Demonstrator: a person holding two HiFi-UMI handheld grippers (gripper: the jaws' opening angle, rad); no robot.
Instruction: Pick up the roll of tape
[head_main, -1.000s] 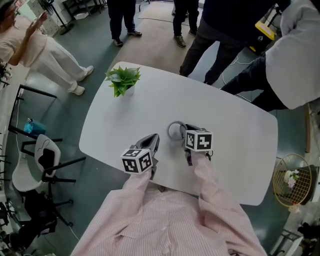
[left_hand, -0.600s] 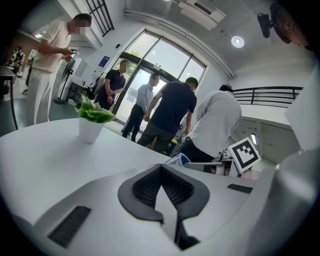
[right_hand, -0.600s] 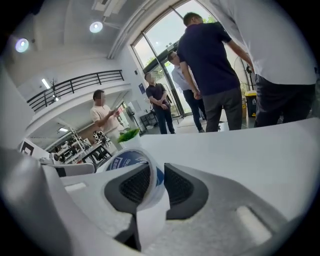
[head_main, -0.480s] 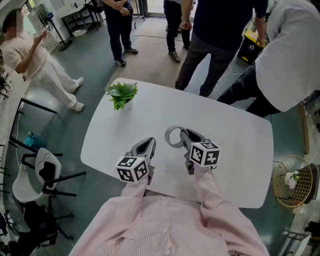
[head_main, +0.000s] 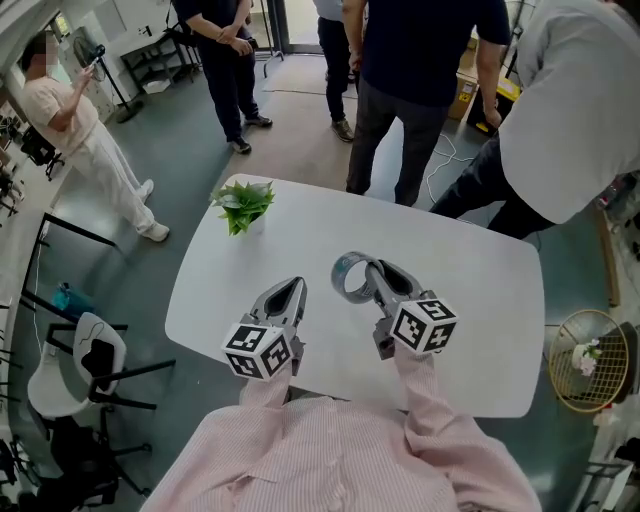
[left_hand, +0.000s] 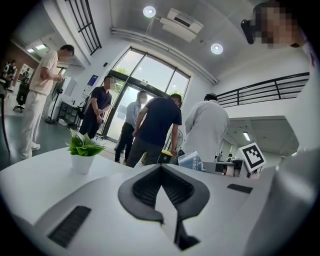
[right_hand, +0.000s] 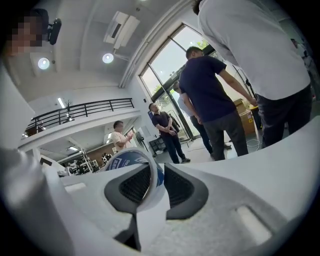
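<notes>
**Item:** tape (head_main: 340, 272), one roll, white with blue print.

**Location:** in the right tongs (head_main: 372, 276), over the middle of the desk (head_main: 470, 290). It appears to be clear of the surface rather than resting on it.

**Right tongs:** closed on the tape at a middling width. One jaw is inside the ring and one outside, pinching the wall.

**Left tongs** (head_main: 294, 286)**:** closed tip to tip with nothing between them. They are held beside the right tongs, apart from the tape.

**Other stock:**
- Plant (head_main: 243, 203), potted, near the desk's far left edge and well apart from both tongs.
- Bystanders (head_main: 425, 60), standing beyond the far edge.

**Step in hand:** judged to be the lift. The grasp is made and the pick-up looks all but complete.

**Next move calls for:**
- Steady pressure on the thin wall, since most of the roll hangs to one side of the grip and could pivot or slip out.
- A level carry.
- Left tongs kept out of the way.

**View notes:**
- **Head view:** the only source for the layout, showing both tongs over the desk, the plant and the surrounding floor. It does not show how the pads meet the roll.
- **Right gripper view:** the only source for the grip itself, with the roll's wall between the pads and the blue lettering legible as print. It shows neither the plant nor the left tongs.
- **Left gripper view:** confirms its own jaws are empty. It also gives a side look at the tape and the right tongs' marker cube (left_hand: 251, 156), with the plant at the left.
</notes>
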